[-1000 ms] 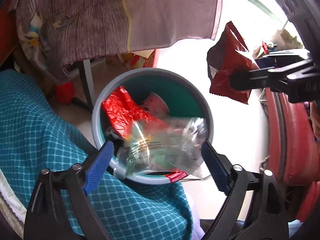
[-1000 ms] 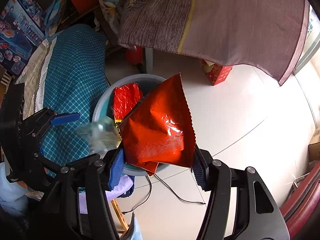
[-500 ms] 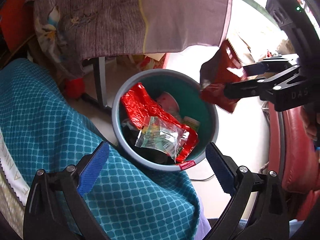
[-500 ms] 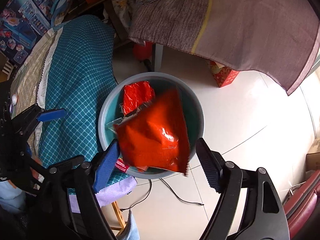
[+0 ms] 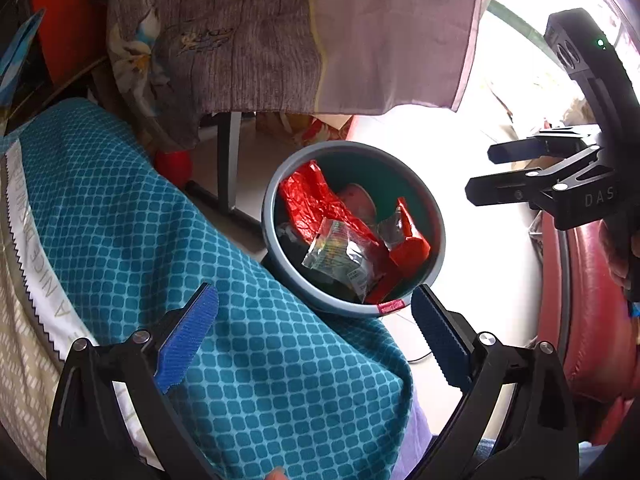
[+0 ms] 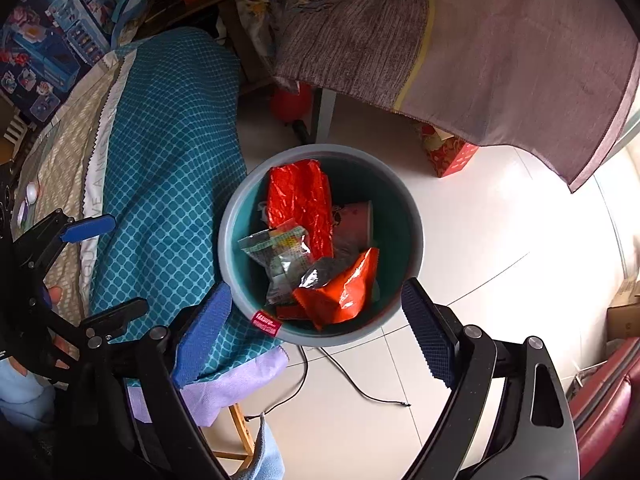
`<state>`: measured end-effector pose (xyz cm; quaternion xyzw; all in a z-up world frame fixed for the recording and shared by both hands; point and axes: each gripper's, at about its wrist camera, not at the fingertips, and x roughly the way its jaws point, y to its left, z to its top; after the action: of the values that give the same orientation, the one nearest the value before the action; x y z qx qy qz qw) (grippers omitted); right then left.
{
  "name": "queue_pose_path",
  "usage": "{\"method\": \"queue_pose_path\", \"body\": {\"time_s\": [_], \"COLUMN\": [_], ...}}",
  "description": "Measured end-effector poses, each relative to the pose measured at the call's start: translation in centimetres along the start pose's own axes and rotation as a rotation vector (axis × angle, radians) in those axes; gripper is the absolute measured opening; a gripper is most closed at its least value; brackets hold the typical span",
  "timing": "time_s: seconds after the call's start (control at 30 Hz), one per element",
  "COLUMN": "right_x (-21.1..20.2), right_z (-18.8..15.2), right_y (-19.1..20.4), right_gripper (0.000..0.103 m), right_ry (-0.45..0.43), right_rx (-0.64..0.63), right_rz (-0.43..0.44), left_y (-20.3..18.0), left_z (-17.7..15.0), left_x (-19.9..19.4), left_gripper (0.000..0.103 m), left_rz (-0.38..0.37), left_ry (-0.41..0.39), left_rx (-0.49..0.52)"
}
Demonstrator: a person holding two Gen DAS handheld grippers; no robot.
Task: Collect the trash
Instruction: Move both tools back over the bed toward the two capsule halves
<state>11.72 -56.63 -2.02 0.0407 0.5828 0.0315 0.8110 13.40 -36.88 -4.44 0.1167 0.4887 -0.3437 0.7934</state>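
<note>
Right wrist view: my right gripper (image 6: 316, 334) has just been opening its jaws, nothing between them now; the orange snack bag (image 6: 342, 294) lies in the round bin (image 6: 416, 236) below, on top of a clear wrapper (image 6: 280, 252) and a red wrapper (image 6: 300, 200). Left gripper (image 5: 314, 342) jaws released too, empty, over the teal blanket (image 5: 120, 216) beside the bin.
</note>
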Motion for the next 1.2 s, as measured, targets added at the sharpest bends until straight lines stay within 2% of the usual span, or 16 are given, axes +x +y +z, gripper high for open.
{"method": "queue_pose_path", "body": {"time_s": [0.53, 0.8, 1.2], "right_x": [-0.9, 0.8, 5.5], "right_z": [-0.8, 0.8, 3.8], "right_y": [9.2, 19.5, 37.2], "right_gripper": [0.083, 0.087, 0.087], "right_ry": [-0.014, -0.001, 0.063], "right_rx": [-0.09, -0.233, -0.5], "right_rz": [0.002, 0.041, 0.064], "left_y": [5.5, 11.8, 25.3], "left_z": [-5.4, -10.3, -20.9], "left_x": [-7.3, -11.4, -18.4], "left_gripper": [0.097, 0.097, 0.097], "left_rz": [0.091, 0.136, 0.3], "left_ry": [-0.079, -0.108, -0.137], "left_rx": [-0.108, -0.23, -0.454]}}
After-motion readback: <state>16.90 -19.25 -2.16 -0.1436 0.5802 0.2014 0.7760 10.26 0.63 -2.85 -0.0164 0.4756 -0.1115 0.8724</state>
